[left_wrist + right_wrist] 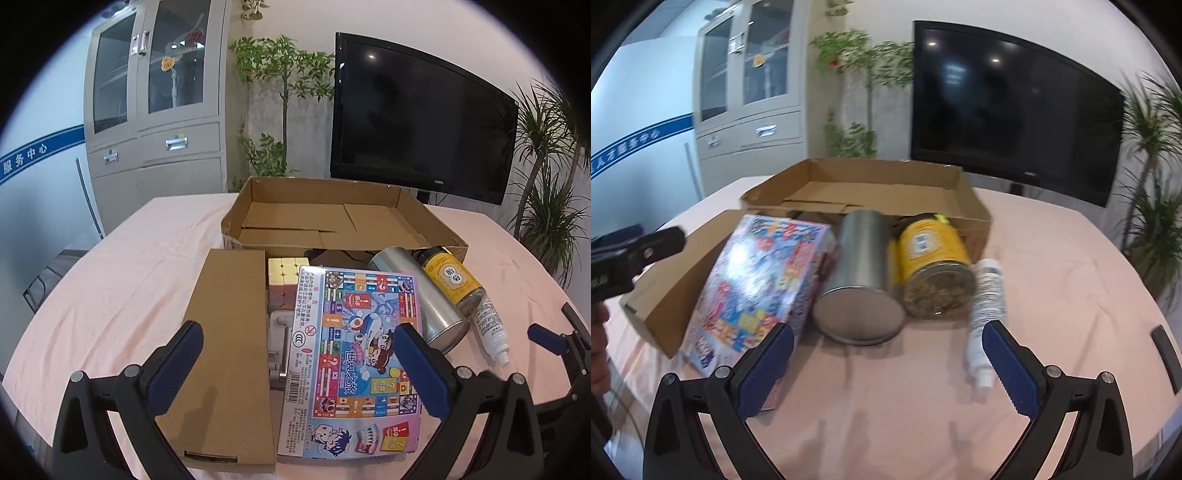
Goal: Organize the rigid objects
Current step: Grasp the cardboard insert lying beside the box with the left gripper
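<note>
An open cardboard tray box sits at the table's far side. In front of it lie a flat brown carton, a pale cube puzzle, a colourful board-game box, a metal can, a yellow-labelled jar and a white bottle. My left gripper is open above the carton and game box. My right gripper is open in front of the can and bottle.
A pink cloth covers the round table. A grey stapler-like thing lies between carton and game box. A black monitor and plants stand behind the table; a grey cabinet is at the back left.
</note>
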`<state>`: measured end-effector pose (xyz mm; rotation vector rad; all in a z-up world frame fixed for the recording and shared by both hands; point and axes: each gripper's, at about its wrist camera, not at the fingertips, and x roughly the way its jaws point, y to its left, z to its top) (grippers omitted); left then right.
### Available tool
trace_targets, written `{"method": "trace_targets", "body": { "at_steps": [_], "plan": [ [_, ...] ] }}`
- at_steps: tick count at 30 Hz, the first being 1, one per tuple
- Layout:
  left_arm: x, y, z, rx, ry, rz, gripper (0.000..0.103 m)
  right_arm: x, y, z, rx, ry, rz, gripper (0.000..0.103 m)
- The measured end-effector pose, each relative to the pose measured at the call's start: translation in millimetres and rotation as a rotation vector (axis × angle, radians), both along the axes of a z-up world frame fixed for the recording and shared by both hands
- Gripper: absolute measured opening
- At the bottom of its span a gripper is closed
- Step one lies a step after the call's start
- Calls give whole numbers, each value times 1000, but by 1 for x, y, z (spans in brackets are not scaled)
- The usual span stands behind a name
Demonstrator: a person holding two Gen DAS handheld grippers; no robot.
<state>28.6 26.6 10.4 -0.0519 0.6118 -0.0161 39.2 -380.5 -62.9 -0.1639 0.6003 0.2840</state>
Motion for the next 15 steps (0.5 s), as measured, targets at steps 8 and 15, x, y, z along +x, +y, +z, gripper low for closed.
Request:
{"method": "trace_targets", "body": {
  "at_steps": [8,15],
  "plan": [
    [9,37,-12,-30,81,25,102,-12,75,-17,8,48,232,103],
    [7,82,-20,-107,145,70,102,-19,107,-15,114,55,404,103]
  ]
}}
